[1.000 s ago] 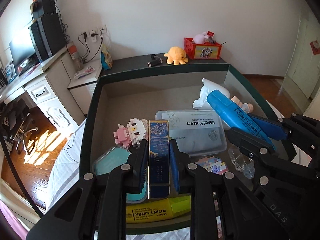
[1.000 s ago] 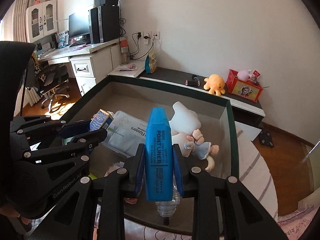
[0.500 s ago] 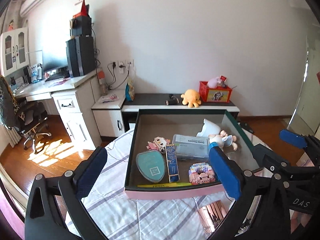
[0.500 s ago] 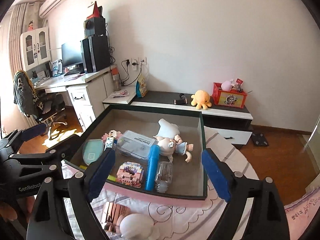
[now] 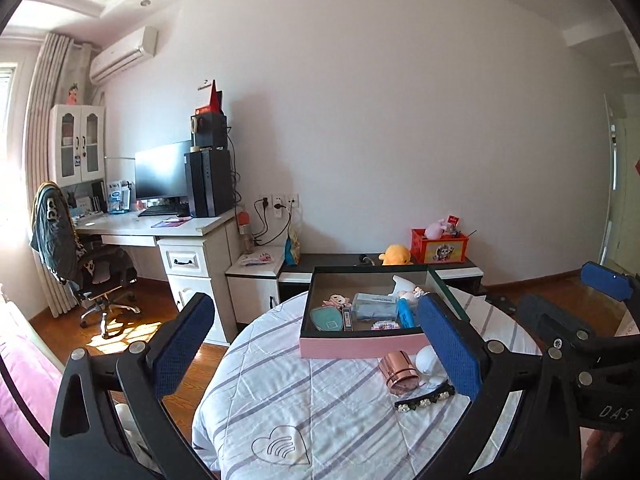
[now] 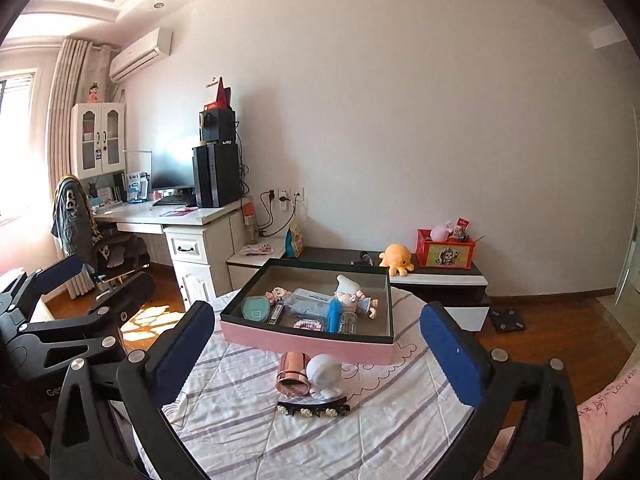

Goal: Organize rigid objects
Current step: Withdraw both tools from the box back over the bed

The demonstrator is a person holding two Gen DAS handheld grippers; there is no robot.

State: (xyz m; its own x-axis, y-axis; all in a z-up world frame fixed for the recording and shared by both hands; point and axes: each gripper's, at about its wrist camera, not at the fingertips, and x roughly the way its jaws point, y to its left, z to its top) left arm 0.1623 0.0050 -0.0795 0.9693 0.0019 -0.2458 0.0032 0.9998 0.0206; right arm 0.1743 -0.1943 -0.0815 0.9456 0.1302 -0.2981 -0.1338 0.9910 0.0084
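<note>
Going left to right, the left hand-held gripper [image 5: 316, 350] is gaping empty; the right hand-held gripper [image 6: 316, 350] is opening, also empty. Ahead, nearer the right, a rose-gold metal cylinder [image 6: 294, 374] is lying, probably axis toward it, before the pink-walled box [image 6: 304, 345].

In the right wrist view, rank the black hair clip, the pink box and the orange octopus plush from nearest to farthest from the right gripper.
1. Black hair clip: on the bedspread, nearest the right gripper.
2. Pink box: behind the clip, mid-table.
3. Orange octopus plush: on the low cabinet by the wall.
</note>
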